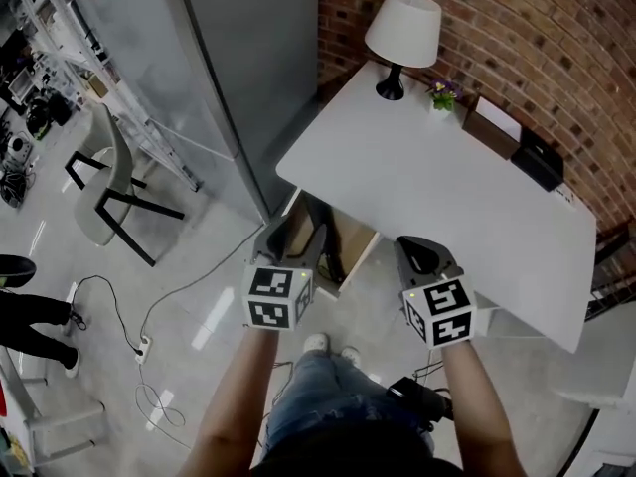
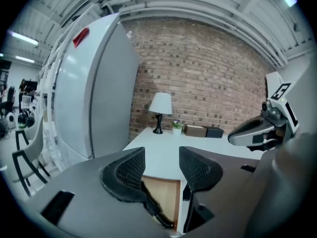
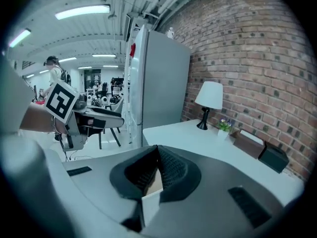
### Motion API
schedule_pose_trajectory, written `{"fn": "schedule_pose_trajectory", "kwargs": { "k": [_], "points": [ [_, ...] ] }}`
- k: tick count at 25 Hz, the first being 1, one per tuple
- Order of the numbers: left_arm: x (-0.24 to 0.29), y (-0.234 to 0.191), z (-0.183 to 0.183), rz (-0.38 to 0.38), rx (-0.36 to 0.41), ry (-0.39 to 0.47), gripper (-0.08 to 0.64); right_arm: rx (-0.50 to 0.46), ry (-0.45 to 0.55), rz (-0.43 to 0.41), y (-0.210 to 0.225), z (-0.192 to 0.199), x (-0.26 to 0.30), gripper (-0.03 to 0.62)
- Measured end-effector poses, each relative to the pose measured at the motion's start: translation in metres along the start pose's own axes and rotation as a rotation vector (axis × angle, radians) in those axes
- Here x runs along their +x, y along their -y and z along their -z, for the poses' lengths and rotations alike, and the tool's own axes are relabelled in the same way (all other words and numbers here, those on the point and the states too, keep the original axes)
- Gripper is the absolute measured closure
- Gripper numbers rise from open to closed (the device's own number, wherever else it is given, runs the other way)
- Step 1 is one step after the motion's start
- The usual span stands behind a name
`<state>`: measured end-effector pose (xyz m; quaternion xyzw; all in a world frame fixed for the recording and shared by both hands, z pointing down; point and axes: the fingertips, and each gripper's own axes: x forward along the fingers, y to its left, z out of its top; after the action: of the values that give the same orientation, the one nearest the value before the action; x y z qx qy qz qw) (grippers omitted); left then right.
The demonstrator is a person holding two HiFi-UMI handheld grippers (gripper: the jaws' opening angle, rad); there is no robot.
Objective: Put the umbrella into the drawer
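Note:
Under the near left edge of the white table (image 1: 447, 197), the wooden drawer (image 1: 360, 238) stands pulled out. A black folded umbrella (image 1: 326, 246) lies inside it; in the left gripper view the umbrella (image 2: 156, 212) shows low between the jaws, on the drawer's (image 2: 167, 195) wood floor. My left gripper (image 1: 293, 229) hangs above the drawer, open (image 2: 162, 167), with nothing between its pads. My right gripper (image 1: 417, 251) is raised over the table's front edge, its jaws (image 3: 157, 157) shut and empty.
On the table's far side stand a white lamp (image 1: 402, 33), a small flower pot (image 1: 444, 95), a brown box (image 1: 492, 127) and a black box (image 1: 537, 159). A tall grey cabinet (image 1: 248, 68) stands left of the table. A chair (image 1: 109, 182) and a floor cable (image 1: 142, 346) lie further left.

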<state>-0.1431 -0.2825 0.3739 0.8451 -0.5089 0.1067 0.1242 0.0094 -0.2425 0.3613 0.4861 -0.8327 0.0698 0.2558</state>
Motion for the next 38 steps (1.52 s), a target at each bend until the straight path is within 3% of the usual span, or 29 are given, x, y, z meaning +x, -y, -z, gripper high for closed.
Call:
{"fn": "schedule_pose_trajectory", "kwargs": {
  "k": [3, 10, 16, 18, 21, 25, 38],
  "points": [
    [-0.015, 0.008, -0.028, -0.010, 0.093, 0.056, 0.351, 0.001, 0.087, 0.054, 0.013, -0.030, -0.026, 0.594],
    [-0.034, 0.031, -0.079, -0.003, 0.228, 0.165, 0.359, 0.025, 0.263, 0.121, 0.034, -0.080, -0.080, 0.594],
    [-0.053, 0.044, -0.137, -0.011, 0.330, 0.286, 0.389, -0.048, 0.363, 0.174, 0.043, -0.115, -0.107, 0.594],
    [-0.061, 0.049, -0.155, -0.013, 0.359, 0.333, 0.452, -0.082, 0.401, 0.201, 0.046, -0.125, -0.114, 0.594],
    [-0.070, 0.056, -0.176, -0.016, 0.416, 0.403, 0.480, -0.130, 0.453, 0.252, 0.052, -0.137, -0.124, 0.594],
    [-0.084, 0.057, -0.198, -0.041, 0.407, 0.477, 0.555, -0.136, 0.486, 0.288, 0.059, -0.147, -0.140, 0.594],
    [-0.101, 0.053, -0.225, -0.108, 0.460, 0.563, 0.557, -0.159, 0.559, 0.389, 0.070, -0.165, -0.178, 0.594]
  ]
}}
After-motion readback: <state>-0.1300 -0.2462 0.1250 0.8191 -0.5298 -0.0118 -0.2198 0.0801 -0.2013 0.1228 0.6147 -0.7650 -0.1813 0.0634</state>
